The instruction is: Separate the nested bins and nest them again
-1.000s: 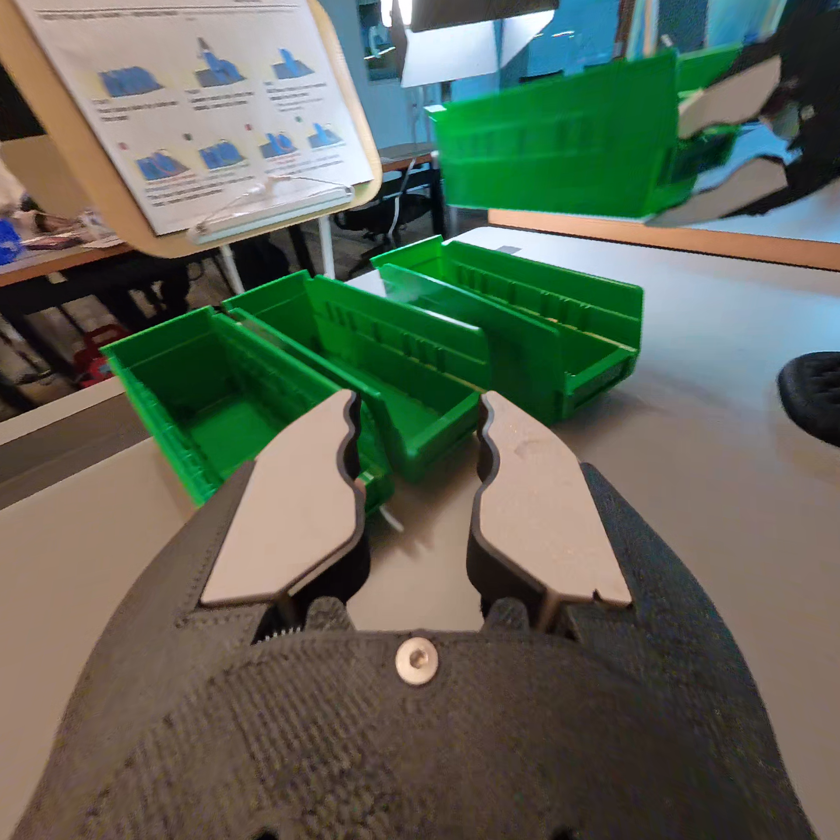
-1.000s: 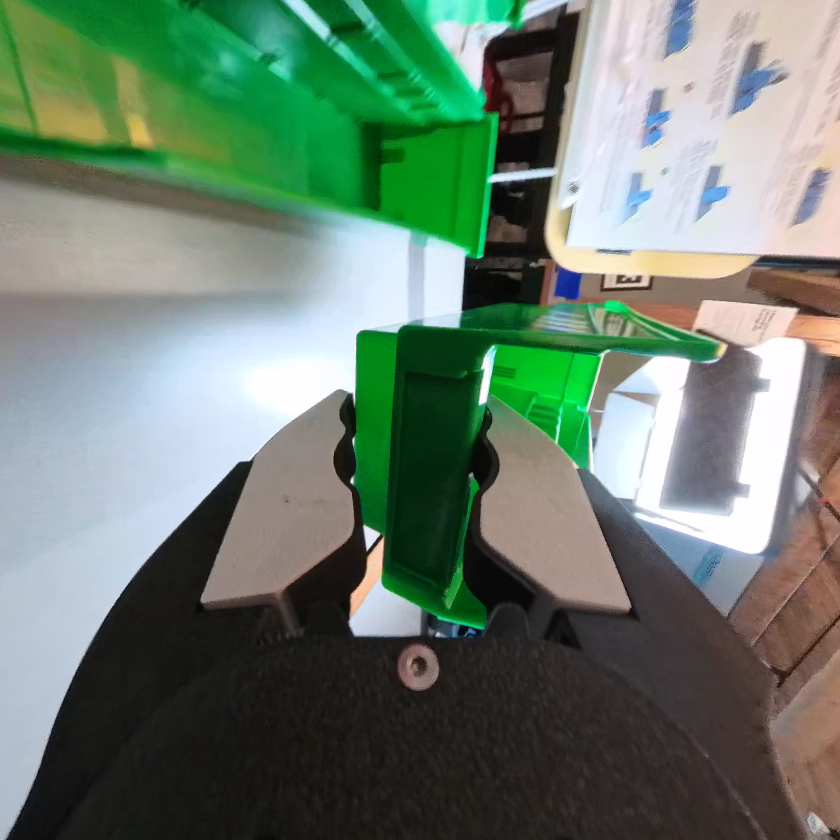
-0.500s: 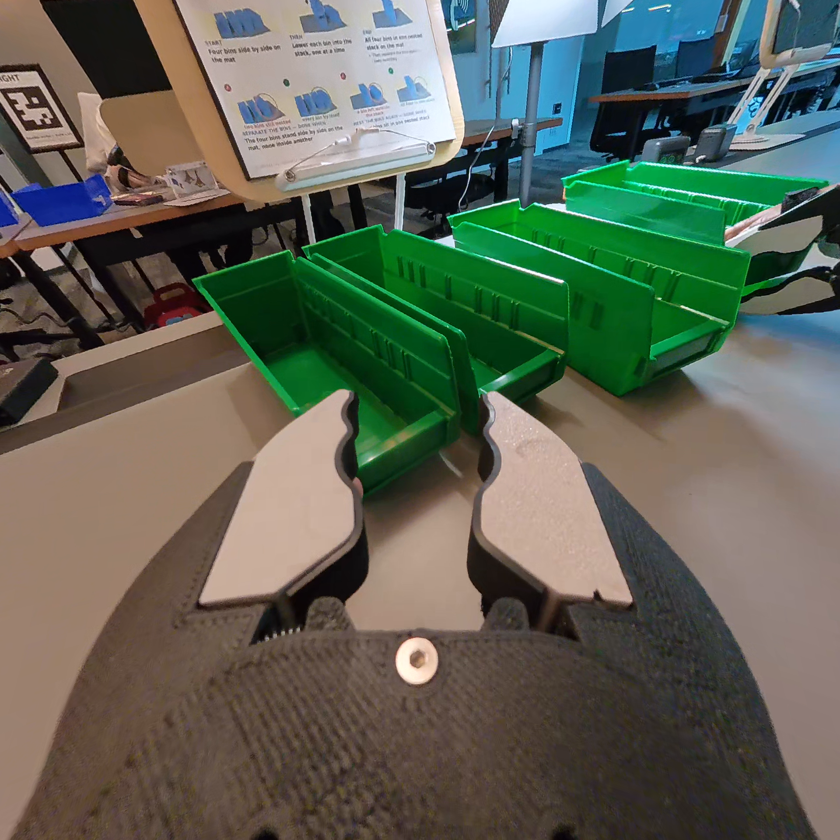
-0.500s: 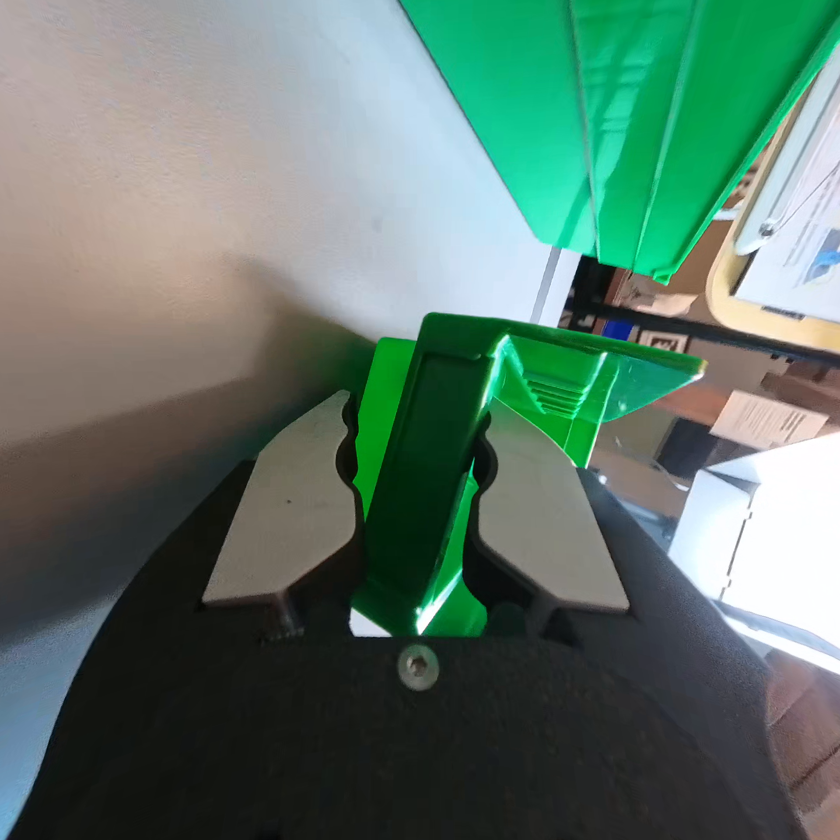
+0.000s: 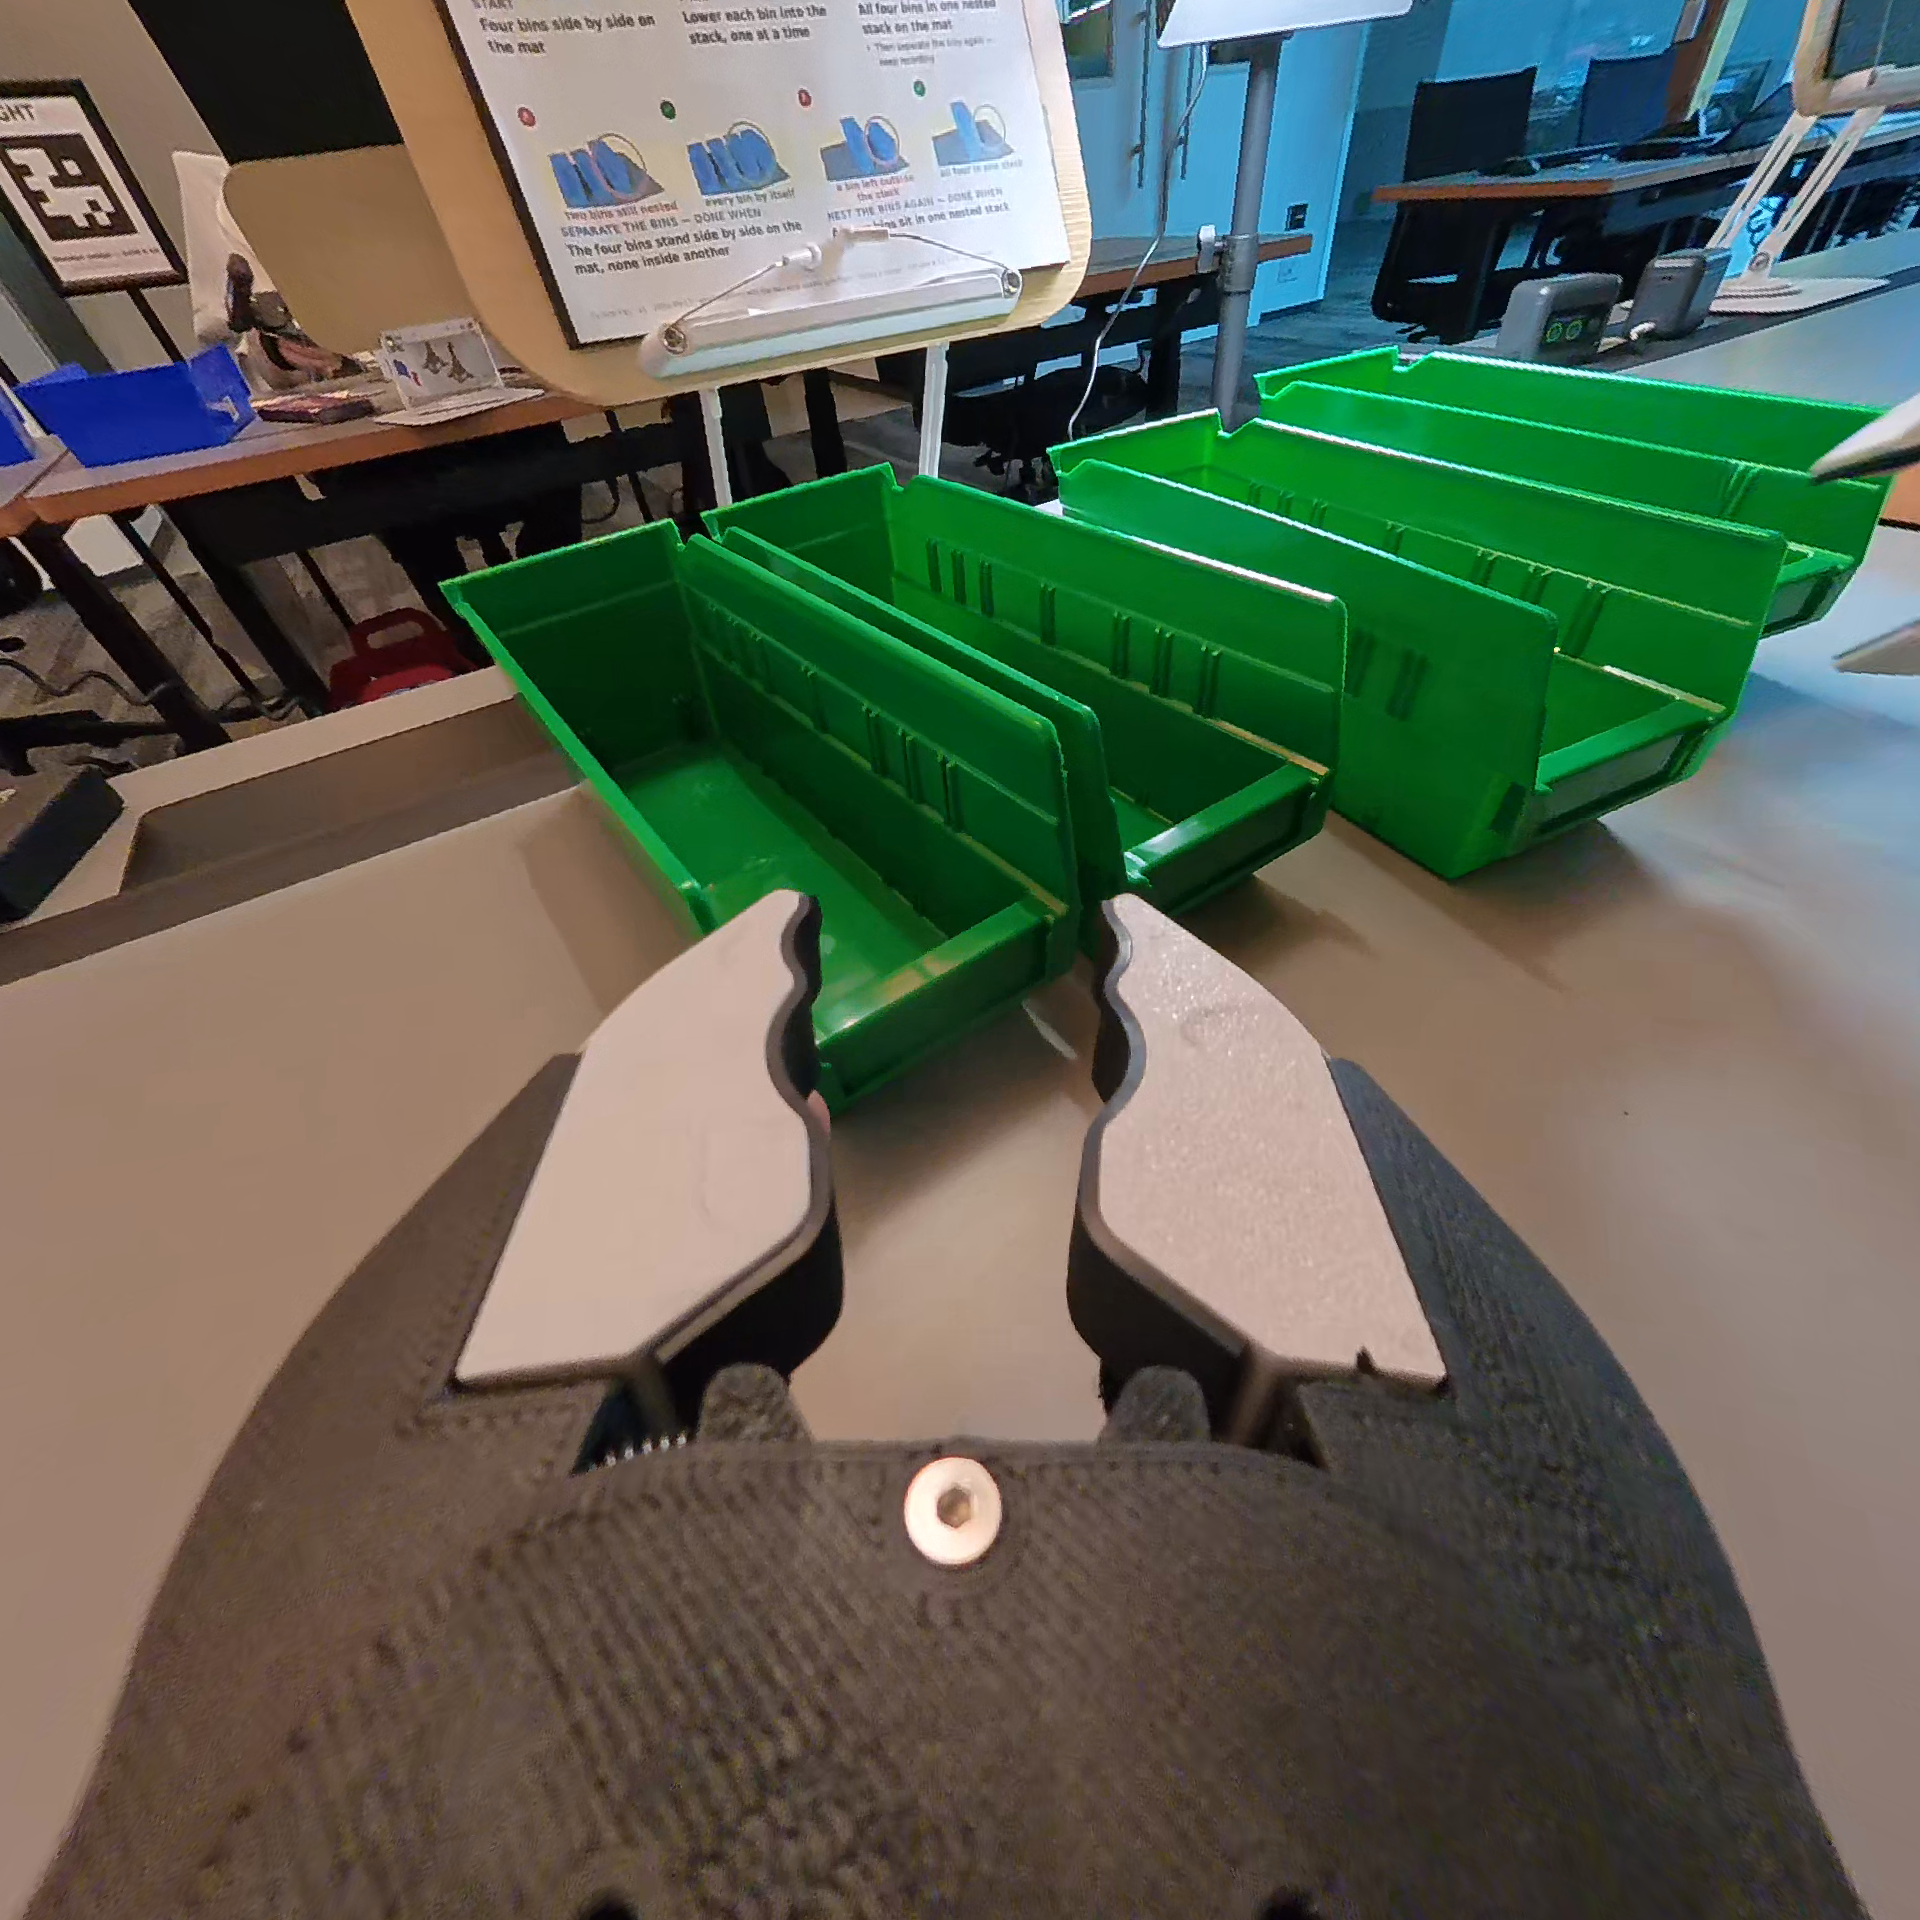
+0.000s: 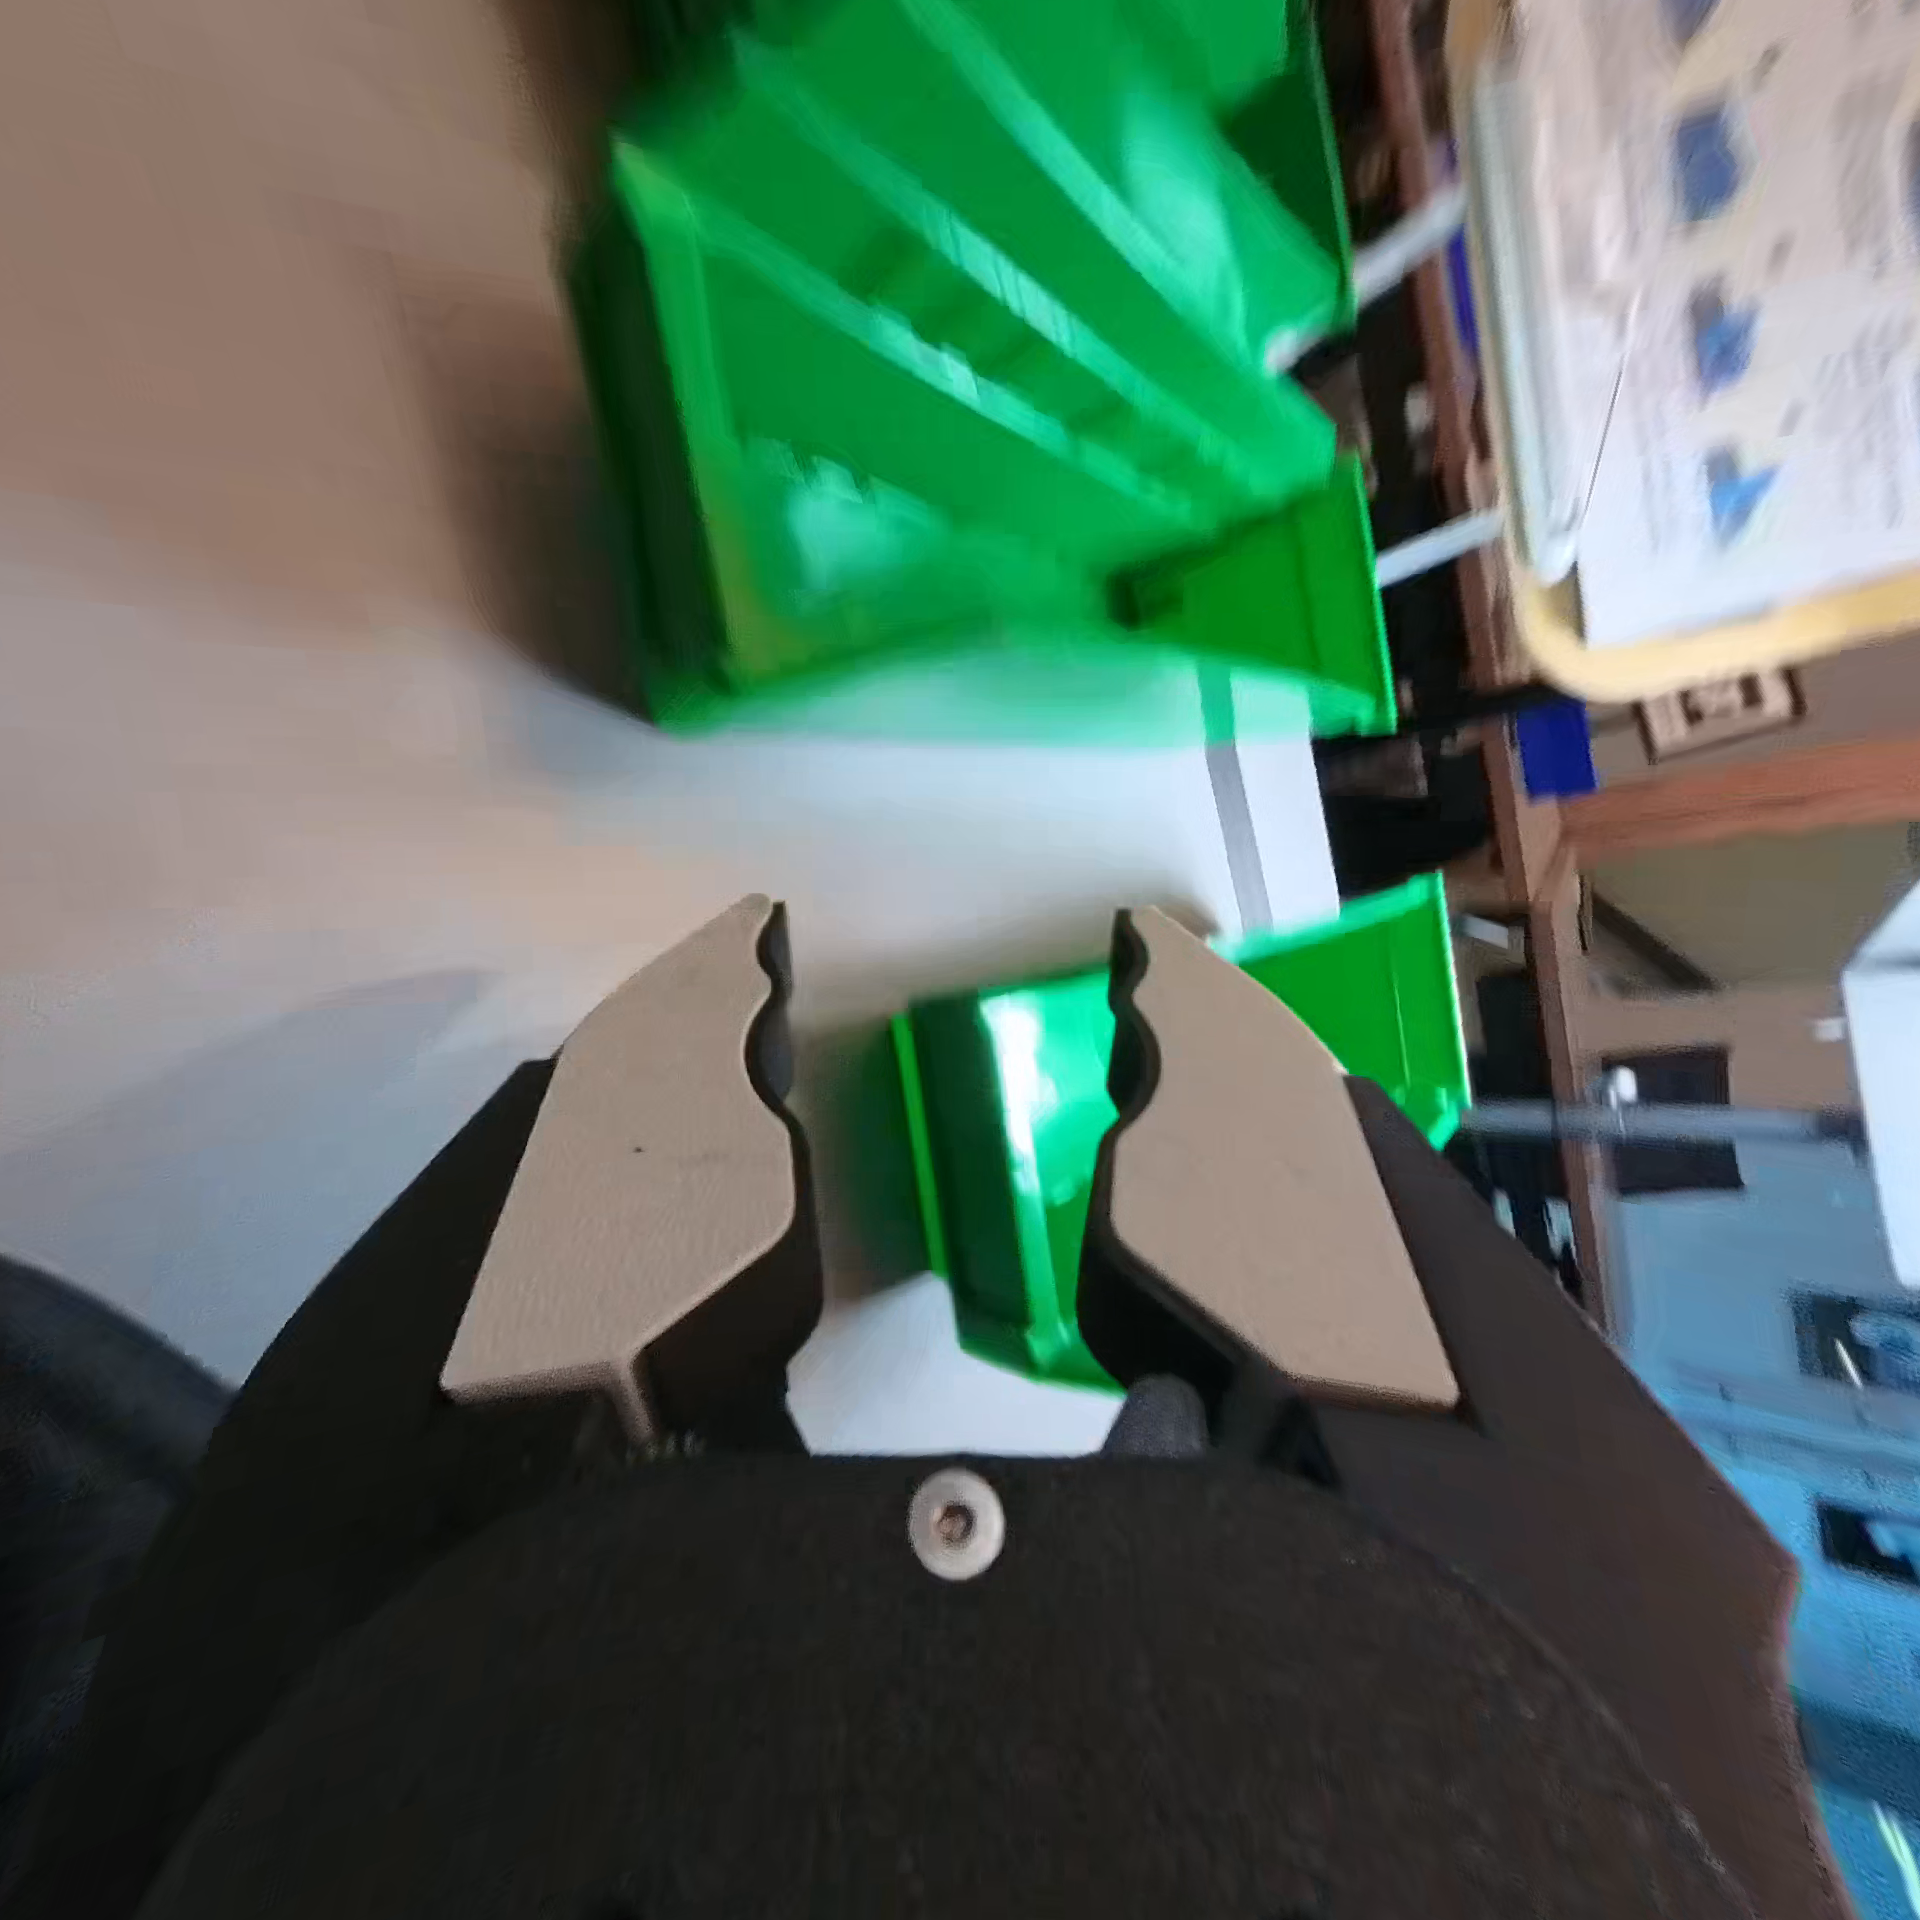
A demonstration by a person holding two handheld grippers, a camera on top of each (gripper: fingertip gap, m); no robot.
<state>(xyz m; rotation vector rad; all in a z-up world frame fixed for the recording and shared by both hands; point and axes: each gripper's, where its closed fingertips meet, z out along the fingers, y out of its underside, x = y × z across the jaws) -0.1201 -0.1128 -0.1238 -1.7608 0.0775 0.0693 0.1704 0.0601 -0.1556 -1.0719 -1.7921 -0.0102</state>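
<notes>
Bins [image 5: 1132, 665] bright green – table [image 5: 1558, 1039] grey-beige – gripper [image 5: 951, 997] black, grey.

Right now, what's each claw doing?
Left claw: open, empty, facing the nearest green bin.
Right claw: open, straddling the end of a green bin, not gripping it.

Right tool [image 5: 1886, 551]: in the left wrist view only two finger tips show; the rest is cut off by the right edge.
Fourth bin [image 5: 1621, 436]: near end hidden behind the third bin [image 5: 1455, 665].
Instruction board [image 5: 769, 166]: top cut off by the upper edge.
Right wrist view: motion-blurred; rib detail on the bins [image 6: 935, 364] cannot be made out.
Bin end [image 6: 997, 1164]: partly hidden behind a finger [image 6: 1247, 1164].
</notes>
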